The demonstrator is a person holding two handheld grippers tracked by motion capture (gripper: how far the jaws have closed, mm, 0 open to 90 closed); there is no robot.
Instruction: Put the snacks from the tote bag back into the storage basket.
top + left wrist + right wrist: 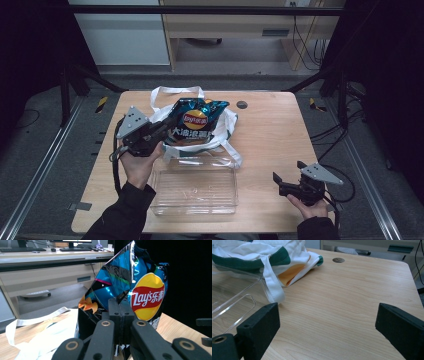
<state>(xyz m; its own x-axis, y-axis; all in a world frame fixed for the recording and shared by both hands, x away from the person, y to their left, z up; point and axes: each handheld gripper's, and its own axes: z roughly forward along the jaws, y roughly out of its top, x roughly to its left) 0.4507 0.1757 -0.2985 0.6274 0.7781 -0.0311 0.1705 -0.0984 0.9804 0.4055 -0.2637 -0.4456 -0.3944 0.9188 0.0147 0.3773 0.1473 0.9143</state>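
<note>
A blue Lay's chips bag [195,121] hangs tilted over a white tote bag [231,126] with green trim at the back middle of the table. My left gripper [166,131] is shut on the chips bag's left edge. In the left gripper view the two jaws of that gripper [121,308] pinch the crimped seam of the chips bag [145,287], with the tote bag [47,336] lying below. My right gripper [289,173] rests low near the table's front right, open, with nothing between its jaws [328,320].
A clear plastic bin [195,189] stands at the front middle, its corner [234,296] left of the right gripper. The tote bag's strap [273,287] lies against it. Bare wooden table [270,132] spreads at the right, with a small round hole [242,104].
</note>
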